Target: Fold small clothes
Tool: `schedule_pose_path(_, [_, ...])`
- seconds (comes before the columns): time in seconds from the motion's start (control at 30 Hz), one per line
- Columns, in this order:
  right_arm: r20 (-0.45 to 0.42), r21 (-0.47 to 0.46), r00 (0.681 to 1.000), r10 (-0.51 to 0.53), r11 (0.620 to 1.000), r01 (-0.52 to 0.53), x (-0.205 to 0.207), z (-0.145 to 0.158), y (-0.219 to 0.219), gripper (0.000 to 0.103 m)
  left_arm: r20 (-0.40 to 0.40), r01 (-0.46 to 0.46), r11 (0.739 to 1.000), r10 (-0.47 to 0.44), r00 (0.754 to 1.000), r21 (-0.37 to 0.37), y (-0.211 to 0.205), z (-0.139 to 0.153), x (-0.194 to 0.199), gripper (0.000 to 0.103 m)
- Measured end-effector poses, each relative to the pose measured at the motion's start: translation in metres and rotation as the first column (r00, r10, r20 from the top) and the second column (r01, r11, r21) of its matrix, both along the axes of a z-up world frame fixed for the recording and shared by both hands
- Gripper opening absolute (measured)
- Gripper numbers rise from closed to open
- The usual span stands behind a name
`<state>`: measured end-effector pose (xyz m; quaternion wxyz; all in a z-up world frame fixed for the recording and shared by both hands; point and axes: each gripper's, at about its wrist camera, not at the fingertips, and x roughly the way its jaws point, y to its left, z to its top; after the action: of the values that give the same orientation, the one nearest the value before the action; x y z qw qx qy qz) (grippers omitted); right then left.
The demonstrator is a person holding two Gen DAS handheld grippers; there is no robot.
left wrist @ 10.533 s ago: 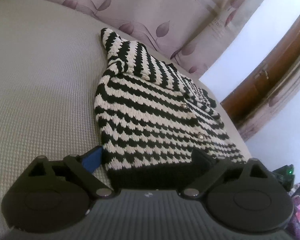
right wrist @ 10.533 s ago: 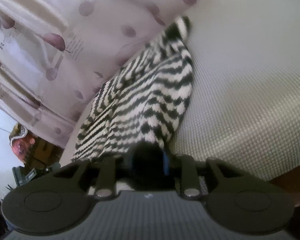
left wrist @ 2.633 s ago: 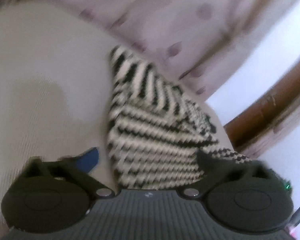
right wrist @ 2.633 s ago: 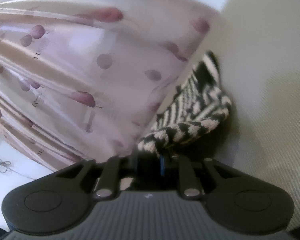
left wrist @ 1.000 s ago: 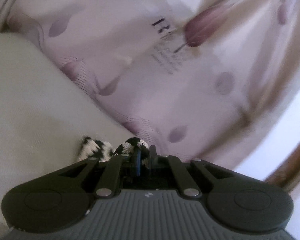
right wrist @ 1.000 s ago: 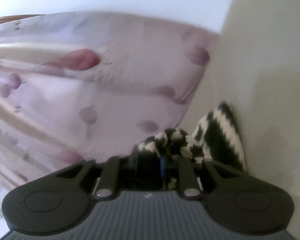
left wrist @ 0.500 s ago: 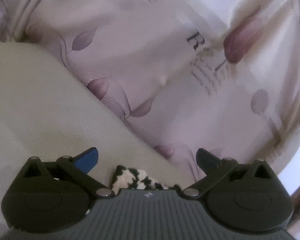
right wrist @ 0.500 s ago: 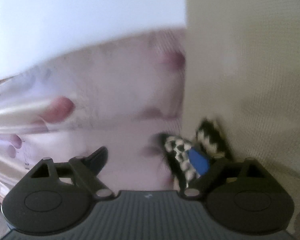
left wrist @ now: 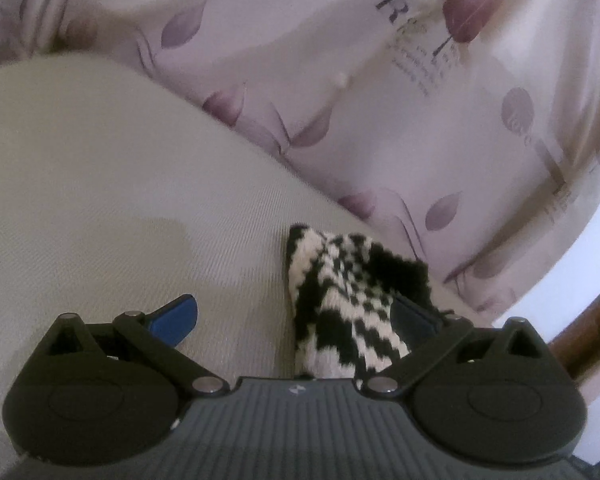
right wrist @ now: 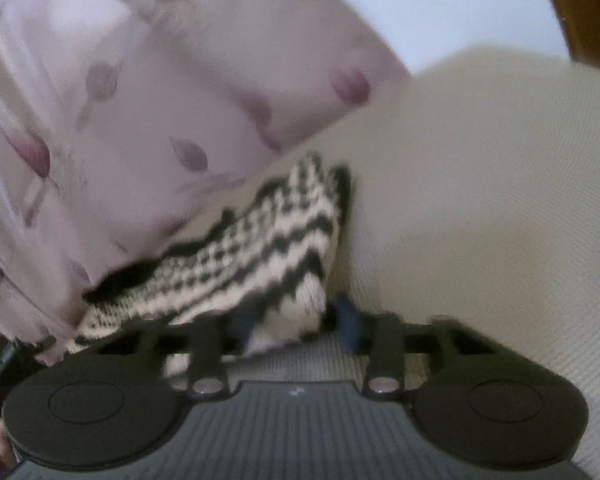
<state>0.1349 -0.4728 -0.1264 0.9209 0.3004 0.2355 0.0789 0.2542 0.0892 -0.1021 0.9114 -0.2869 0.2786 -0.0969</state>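
A black-and-white striped knit sweater (left wrist: 348, 296) lies folded on the beige bed cover (left wrist: 100, 184) close to the curtain. My left gripper (left wrist: 292, 320) is open; its blue-padded left finger (left wrist: 176, 318) rests over bare cover, and the sweater's edge lies between the fingers near the right one. In the right wrist view the sweater (right wrist: 252, 256) is blurred. My right gripper (right wrist: 296, 320) has its jaws partly closed around the sweater's near corner; whether they grip it is unclear.
A pale pink curtain with purple leaf print (left wrist: 380, 100) hangs right behind the bed edge; it also fills the left of the right wrist view (right wrist: 120, 120). Brown wooden trim (left wrist: 580, 340) shows at the far right. Beige cover (right wrist: 500, 200) stretches to the right.
Both grippers opened and let go of the sweater half a second ago. Since then both have pulled back, showing more of the sweater, and the right jaws have narrowed around its near corner.
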Motion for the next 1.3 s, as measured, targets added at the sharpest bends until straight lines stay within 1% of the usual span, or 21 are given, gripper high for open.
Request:
schedule_pose_path(0.1, [0.028, -0.022, 1.000, 0.000, 1.000, 0.001, -0.003, 0.007, 0.007, 0.030, -0.004, 0.041, 0.999, -0.041, 0.999, -0.031, -0.005, -0.005, 0.002, 0.098])
schedule_pose_path(0.17, [0.030, -0.032, 1.000, -0.002, 0.999, 0.003, 0.001, 0.010, 0.008, 0.026, 0.019, 0.063, 0.998, -0.063, 0.998, -0.024, -0.011, -0.003, 0.003, 0.089])
schedule_pose_path(0.2, [0.031, -0.034, 1.000, 0.002, 0.999, -0.001, 0.001, 0.010, 0.009, 0.021, 0.030, 0.078, 0.997, -0.078, 0.997, -0.012, -0.015, -0.001, 0.005, 0.071])
schedule_pose_path(0.23, [0.031, -0.016, 1.000, 0.005, 1.000, -0.005, 0.001, 0.010, 0.008, 0.020, 0.018, 0.103, 0.995, -0.103, 0.995, -0.001, -0.019, 0.000, 0.006, 0.040])
schedule_pose_path(0.27, [0.027, 0.006, 1.000, 0.008, 1.000, -0.008, 0.000, 0.009, 0.007, 0.018, -0.013, 0.136, 0.991, -0.136, 0.991, 0.000, -0.022, -0.001, 0.008, 0.027])
schedule_pose_path(0.3, [0.022, 0.018, 1.000, 0.013, 1.000, -0.014, 0.004, 0.008, 0.004, 0.017, -0.051, 0.174, 0.985, -0.174, 0.983, 0.003, -0.024, -0.002, 0.007, 0.023])
schedule_pose_path(0.4, [0.017, 0.040, 0.999, 0.042, 0.998, -0.042, -0.013, 0.007, -0.003, 0.016, -0.094, 0.212, 0.977, -0.208, 0.974, 0.035, -0.021, -0.002, -0.017, 0.024])
schedule_pose_path(0.47, [0.002, 0.032, 0.998, 0.062, 0.998, -0.062, -0.028, 0.003, -0.008, 0.016, -0.090, 0.213, 0.977, -0.213, 0.973, -0.001, -0.008, -0.003, -0.033, 0.024])
schedule_pose_path(0.53, [-0.020, 0.028, 0.997, 0.069, 0.997, -0.068, -0.036, -0.002, -0.012, 0.015, -0.097, 0.185, 0.983, -0.186, 0.978, -0.016, 0.005, -0.006, -0.047, 0.024])
schedule_pose_path(0.6, [-0.045, 0.002, 0.998, 0.048, 0.999, -0.048, -0.038, -0.005, -0.017, 0.017, -0.067, 0.162, 0.987, -0.160, 0.985, 0.022, 0.010, -0.003, -0.056, 0.025])
schedule_pose_path(0.67, [-0.052, 0.066, 0.999, 0.003, 0.998, 0.000, -0.038, -0.009, -0.031, 0.017, -0.028, 0.129, 0.990, -0.127, 0.991, 0.059, 0.010, 0.008, -0.054, 0.046])
schedule_pose_path(0.73, [-0.023, 0.117, 0.999, -0.031, 0.993, 0.034, -0.040, -0.007, -0.040, 0.018, 0.011, 0.092, 0.994, -0.092, 0.996, 0.052, 0.010, 0.019, -0.041, 0.099])
schedule_pose_path(0.77, [-0.012, 0.115, 0.999, -0.045, 0.992, 0.046, -0.040, -0.005, -0.040, 0.018, 0.031, 0.081, 0.996, -0.082, 0.996, 0.047, 0.009, 0.024, -0.032, 0.103])
schedule_pose_path(0.83, [0.000, 0.106, 1.000, -0.030, 0.994, 0.030, -0.037, -0.002, -0.036, 0.019, 0.037, 0.107, 0.992, -0.109, 0.993, 0.064, 0.002, 0.032, -0.011, 0.102])
schedule_pose_path(0.93, [0.001, 0.075, 1.000, -0.014, 0.997, 0.014, -0.028, -0.002, -0.023, 0.024, -0.004, 0.156, 0.976, -0.157, 0.988, 0.149, -0.019, 0.030, 0.024, 0.102])
schedule_pose_path(0.97, [-0.004, 0.065, 1.000, -0.012, 0.998, 0.012, -0.024, -0.004, -0.019, 0.024, -0.026, 0.167, 0.973, -0.165, 0.986, 0.160, -0.024, 0.025, 0.034, 0.098])
schedule_pose_path(1.0, [-0.007, 0.056, 1.000, -0.014, 0.998, 0.014, -0.020, -0.005, -0.015, 0.024, -0.053, 0.183, 0.973, -0.177, 0.983, 0.144, -0.026, 0.019, 0.042, 0.081])
schedule_pose_path(1.03, [-0.003, 0.050, 1.000, -0.014, 0.999, 0.014, -0.016, -0.005, -0.012, 0.024, -0.074, 0.198, 0.974, -0.190, 0.979, 0.114, -0.026, 0.014, 0.046, 0.043])
schedule_pose_path(1.07, [0.006, 0.035, 1.000, -0.010, 0.999, 0.009, -0.013, -0.005, -0.008, 0.024, -0.104, 0.203, 0.975, -0.194, 0.975, 0.085, -0.026, 0.010, 0.047, 0.024])
schedule_pose_path(1.1, [0.014, 0.014, 1.000, -0.005, 1.000, 0.005, -0.011, -0.004, -0.005, 0.024, -0.117, 0.198, 0.978, -0.189, 0.975, 0.068, -0.022, 0.005, 0.040, 0.016])
schedule_pose_path(1.3, [-0.004, -0.022, 0.999, 0.035, 0.999, -0.036, -0.012, -0.006, -0.004, 0.018, -0.155, 0.173, 0.985, -0.170, 0.973, 0.005, 0.001, -0.004, -0.033, 0.016])
